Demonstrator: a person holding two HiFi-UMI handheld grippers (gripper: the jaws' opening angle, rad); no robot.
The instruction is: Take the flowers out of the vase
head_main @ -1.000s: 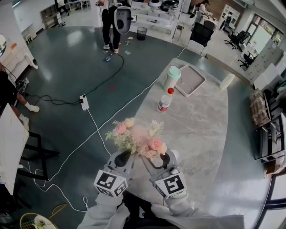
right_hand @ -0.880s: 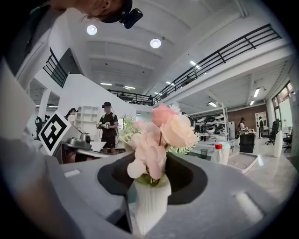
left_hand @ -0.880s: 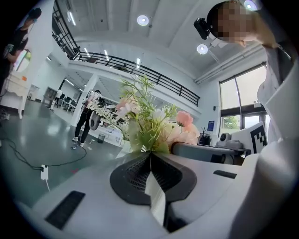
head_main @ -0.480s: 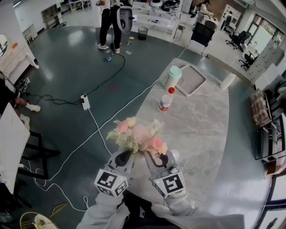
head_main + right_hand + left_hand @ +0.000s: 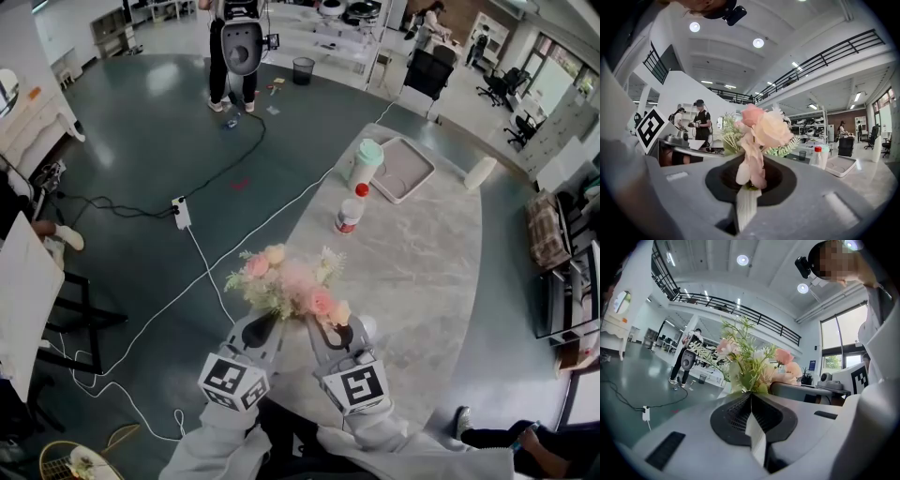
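**Both grippers closed at the base of the bouquet**

In the lower centre of the head view, a bouquet of pink and cream artificial flowers with green sprigs [image 5: 289, 284] was seen at the near end of a grey marble-patterned table [image 5: 422, 272], directly above the tips of the two grippers.

The left gripper [image 5: 269, 322] was held with its jaws drawn together. In the left gripper view, green leaves rose straight from the line where the pads met, so the lower part of the bouquet appeared to be pinched there.

The jaws of the right gripper [image 5: 315, 325] had just been closing and stood nearly together. In the right gripper view, a pale pink bloom and its stem were caught between them.

A small white rounded object [image 5: 367, 325] lay just beside the right gripper; what it was could not be told.

Farther up the table, well apart from the flowers, a white plastic bottle with a red cap [image 5: 348, 214] stood upright. Beyond it were a pale cup with a mint-green lid [image 5: 363, 161] and a light rectangular tray [image 5: 405, 169].

A white cable [image 5: 202, 272] ran across the dark floor to the left of the table.
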